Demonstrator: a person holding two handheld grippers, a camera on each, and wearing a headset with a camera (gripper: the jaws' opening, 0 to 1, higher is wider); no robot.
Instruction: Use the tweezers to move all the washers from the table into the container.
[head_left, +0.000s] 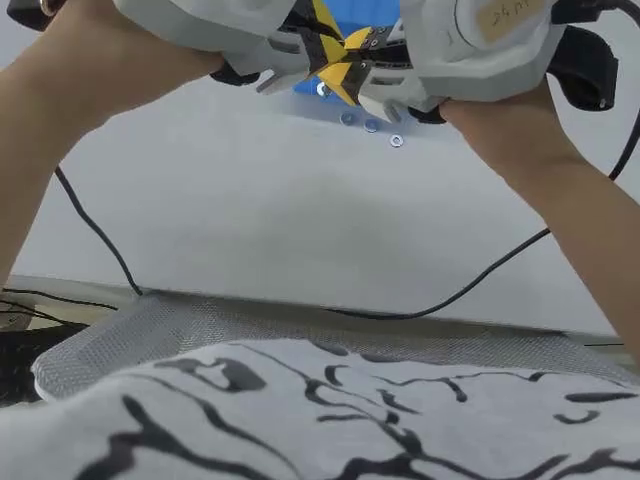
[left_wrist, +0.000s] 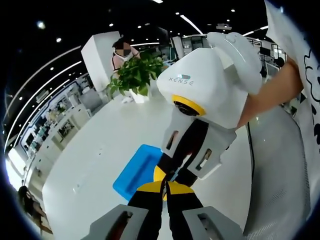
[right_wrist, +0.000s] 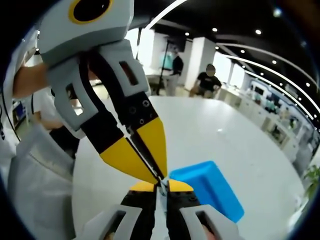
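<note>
- Two tools meet tip to tip: left hand-held gripper (left_wrist: 165, 189) and right hand-held gripper (right_wrist: 161, 187), each seemingly clamped on the thin tweezers (right_wrist: 146, 160).
- Washers (head_left: 371, 126) lie on the worktop (head_left: 300, 220) just near-right of them, closest to the right one; blue container (right_wrist: 210, 190) beyond.

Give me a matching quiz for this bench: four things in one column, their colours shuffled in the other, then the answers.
Things:
1. container
2. washers
3. cable
4. plant

Colours:
A. green
B. metallic grey
C. blue
D. black

Pairs: 1-C, 2-B, 3-D, 4-A.
</note>
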